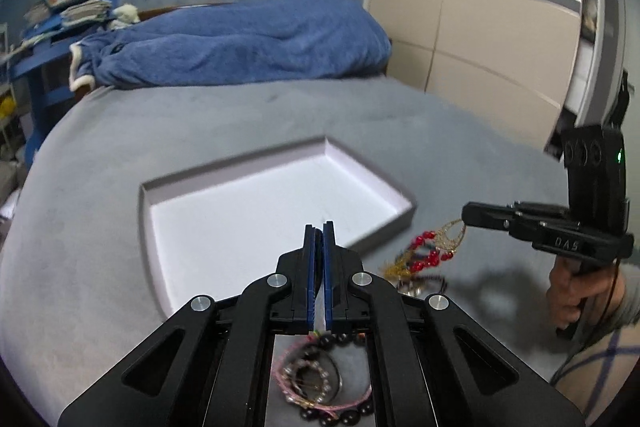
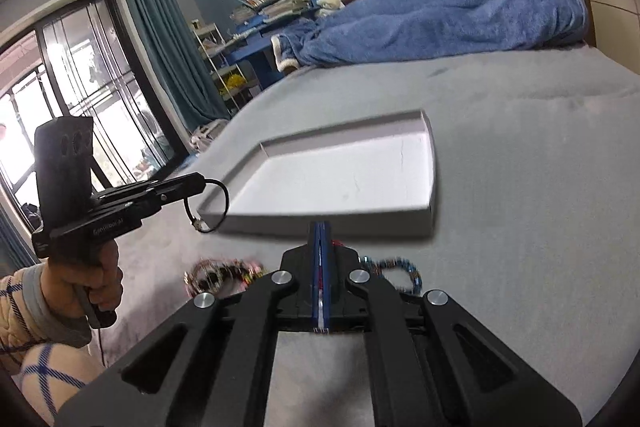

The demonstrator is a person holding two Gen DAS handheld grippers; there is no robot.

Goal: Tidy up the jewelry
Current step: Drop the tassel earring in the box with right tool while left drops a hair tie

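Barely begun, judging by the tray (image 1: 236, 167): white inside, nothing laid in it yet, flat on the grey bed (image 1: 200, 115).

Two pieces lifted, none delivered. Left gripper (image 1: 319, 231) with fingers together, seen from the right wrist view to be clamped on a thin dark bangle (image 2: 218, 203), just short of the tray's near corner. Right gripper (image 1: 466, 217) with fingers likewise pressed shut, pinching the gold top of a red bead strand (image 1: 428, 253), off the tray's right side.

Still to do: both held pieces into the tray, then the rest. Left on the bed: a tangled pile (image 1: 316, 379) of pink and dark bead bracelets under the left gripper, and a blue bracelet (image 2: 404, 267) beside the right fingers.

Bangle: hanging as an upright loop below the fingertips, flat face roughly toward the right camera, small clasp at its lowest left point.

Strand: long axis slanting down from the right fingers toward the tray's near edge, gold tassel end lowest; hard to tell whether clear of the bed or brushing it.
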